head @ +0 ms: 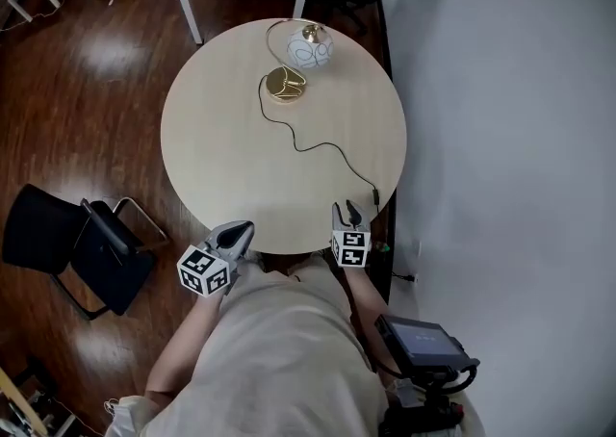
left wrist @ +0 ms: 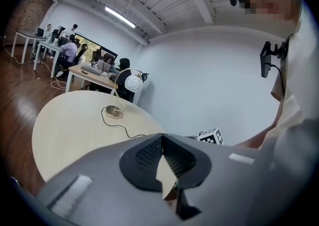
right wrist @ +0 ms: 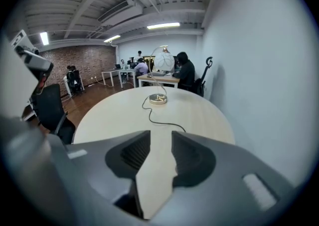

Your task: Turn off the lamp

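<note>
Lamp, white globe shade on a thin brass arc above a round brass base point(head: 313, 48): stands at the far side of the round pale-wood table point(head: 221, 146), well apart from both grippers.

Right gripper point(head: 347, 211): over the table's near edge, jaws apart, nothing between them; only bare tabletop shows in the gap.

Left gripper point(head: 238, 231): at the near edge, further left; jaw tips meet, nothing held.

Thin black cord point(head: 332, 144): runs from the brass base in loose curves across the tabletop to the near right edge, just beside the right gripper.

Black chair point(head: 72, 252): on the dark wooden floor point(head: 96, 89), left of the table. White wall point(head: 510, 137) on the right.
</note>
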